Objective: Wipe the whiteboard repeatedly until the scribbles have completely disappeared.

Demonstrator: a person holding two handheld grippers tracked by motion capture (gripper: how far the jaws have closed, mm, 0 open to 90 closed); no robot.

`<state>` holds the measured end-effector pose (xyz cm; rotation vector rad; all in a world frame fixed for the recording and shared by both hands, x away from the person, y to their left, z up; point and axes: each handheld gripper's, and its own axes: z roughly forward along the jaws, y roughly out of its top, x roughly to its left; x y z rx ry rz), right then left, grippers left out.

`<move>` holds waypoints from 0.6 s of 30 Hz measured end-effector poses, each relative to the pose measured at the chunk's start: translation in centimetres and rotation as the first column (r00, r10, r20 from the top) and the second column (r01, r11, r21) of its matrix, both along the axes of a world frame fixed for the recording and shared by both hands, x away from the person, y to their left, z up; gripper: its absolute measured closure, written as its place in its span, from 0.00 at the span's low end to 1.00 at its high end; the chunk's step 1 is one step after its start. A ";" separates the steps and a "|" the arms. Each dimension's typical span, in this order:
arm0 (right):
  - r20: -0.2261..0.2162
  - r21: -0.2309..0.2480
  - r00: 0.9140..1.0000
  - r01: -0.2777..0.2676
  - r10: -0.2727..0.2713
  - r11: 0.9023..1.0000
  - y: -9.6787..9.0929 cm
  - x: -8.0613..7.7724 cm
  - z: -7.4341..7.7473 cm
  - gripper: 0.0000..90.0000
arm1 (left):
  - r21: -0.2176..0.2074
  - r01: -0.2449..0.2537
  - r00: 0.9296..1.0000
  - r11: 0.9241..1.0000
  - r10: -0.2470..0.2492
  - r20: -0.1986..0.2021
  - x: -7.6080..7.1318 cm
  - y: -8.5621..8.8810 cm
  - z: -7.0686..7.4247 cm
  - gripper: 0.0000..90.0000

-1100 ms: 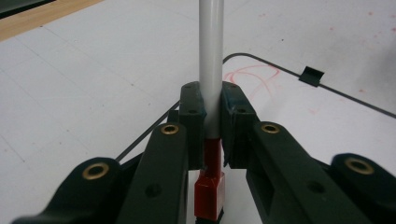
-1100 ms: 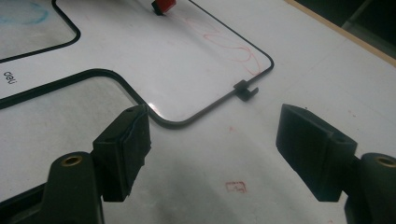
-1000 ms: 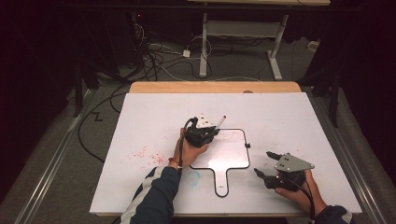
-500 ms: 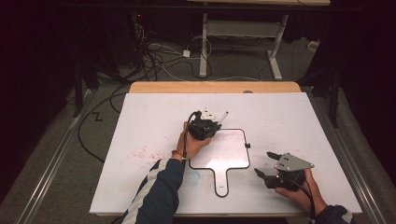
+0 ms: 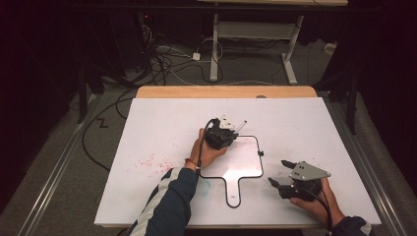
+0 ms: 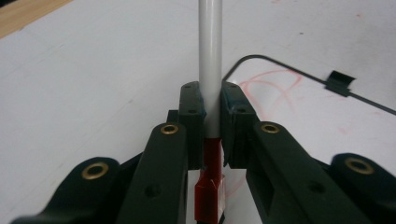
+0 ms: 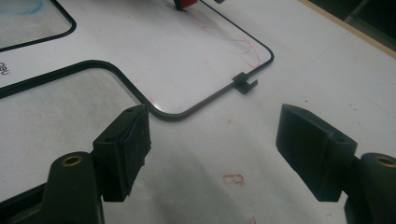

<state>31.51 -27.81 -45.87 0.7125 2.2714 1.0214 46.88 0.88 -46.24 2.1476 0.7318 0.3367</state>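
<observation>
Keeping the left gripper (image 6: 211,121) clamped on the marker (image 6: 209,56), hold it steady over the whiteboard (image 5: 246,164); right gripper (image 7: 212,154) idles wide open.

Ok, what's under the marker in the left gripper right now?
Under the marker lies the small whiteboard, with red scribbles on it near its black edge. The left gripper is shut on the marker; its jaws hide the board directly beneath, so tip contact cannot be seen.

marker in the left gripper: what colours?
Grey-white barrel with a red end; clearest in the left gripper view, marker clamped by left gripper.
</observation>
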 end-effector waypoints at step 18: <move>-0.002 0.020 1.000 0.011 -0.011 1.000 -0.1 0.2 0.1 0.30 | -0.053 0.065 0.997 0.996 -0.062 0.056 -3.3 2.2 1.9 0.87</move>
